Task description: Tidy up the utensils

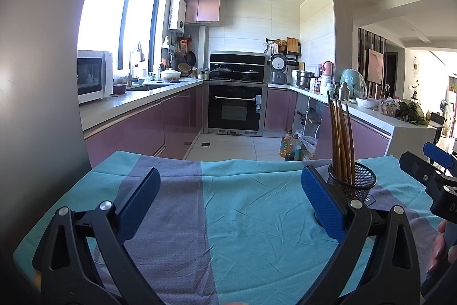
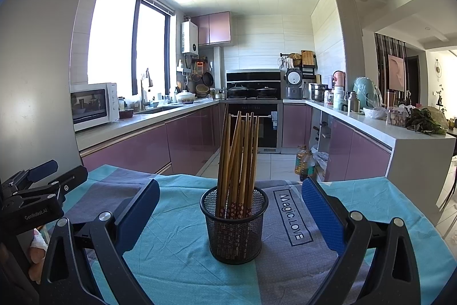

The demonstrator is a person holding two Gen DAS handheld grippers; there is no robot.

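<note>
A black mesh cup (image 2: 234, 227) stands upright on the teal and grey cloth (image 2: 177, 256), holding several wooden chopsticks (image 2: 238, 159) that lean and fan upward. My right gripper (image 2: 230, 207) is open, its blue pads on either side of the cup and apart from it. In the left wrist view the same cup (image 1: 355, 183) with chopsticks (image 1: 341, 136) sits just behind the right pad (image 1: 322, 202). My left gripper (image 1: 230, 199) is open over bare cloth (image 1: 242, 219), nothing between its fingers. Each gripper shows at the edge of the other's view: the right gripper (image 1: 428, 162), the left gripper (image 2: 48, 176).
The cloth-covered table ends at its far edge (image 2: 257, 179), with kitchen floor beyond. Oil bottles (image 2: 305, 162) stand on the floor. Purple cabinets and counters line both sides; an oven (image 2: 251, 122) is at the back. A grey wall (image 1: 37, 76) stands close on the left.
</note>
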